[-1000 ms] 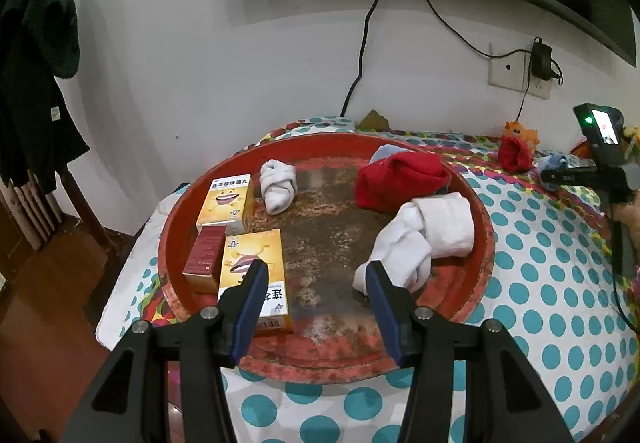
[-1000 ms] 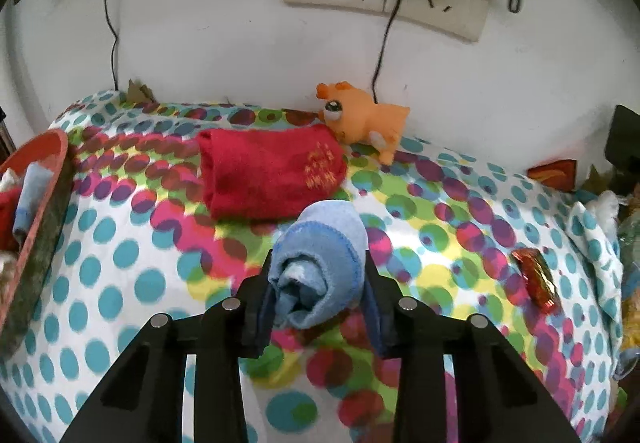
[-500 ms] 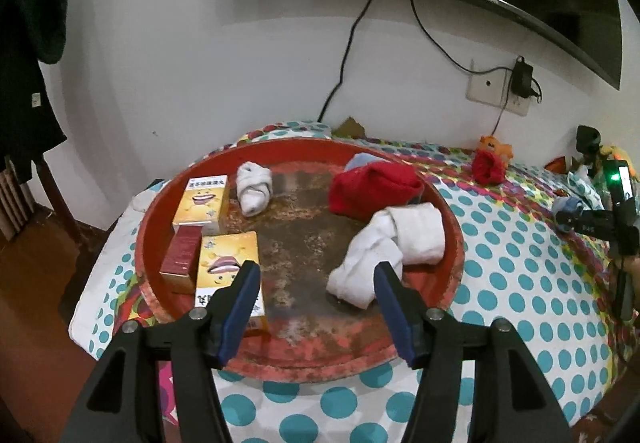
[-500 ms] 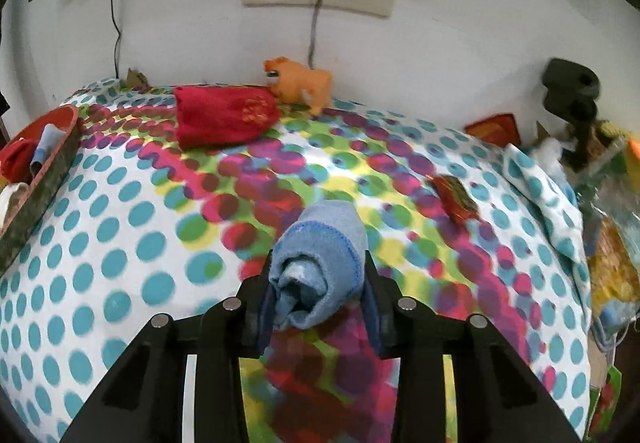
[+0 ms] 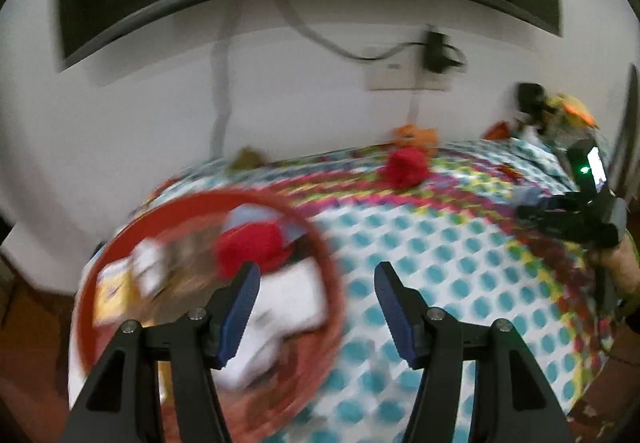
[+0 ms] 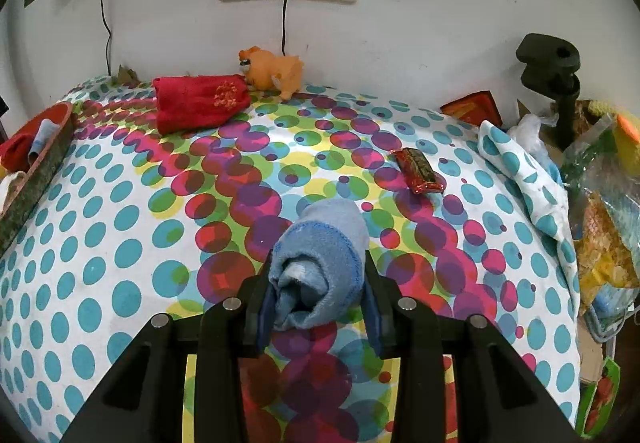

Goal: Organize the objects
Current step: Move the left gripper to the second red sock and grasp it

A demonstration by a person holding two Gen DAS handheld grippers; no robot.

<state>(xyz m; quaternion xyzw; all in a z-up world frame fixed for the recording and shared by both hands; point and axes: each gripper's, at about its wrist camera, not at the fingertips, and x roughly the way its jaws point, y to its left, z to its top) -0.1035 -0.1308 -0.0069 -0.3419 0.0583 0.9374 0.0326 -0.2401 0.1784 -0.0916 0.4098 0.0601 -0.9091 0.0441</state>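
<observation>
Blue padded jaws of the left gripper (image 5: pixel 316 283) have just been opening and stand wide with nothing between them; its view, centred on the red tray (image 5: pixel 332 271) a second ago, now has that tray at the left. Closed on the rolled blue sock (image 6: pixel 320 259), the right gripper (image 6: pixel 320 299) has drawn back from the red sock (image 6: pixel 200 107), now far left on the dotted cloth (image 6: pixel 120 243).

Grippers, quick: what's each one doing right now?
Left gripper: open, nothing between its jaws, which have just been opening.
Right gripper: shut on the rolled blue sock.
</observation>
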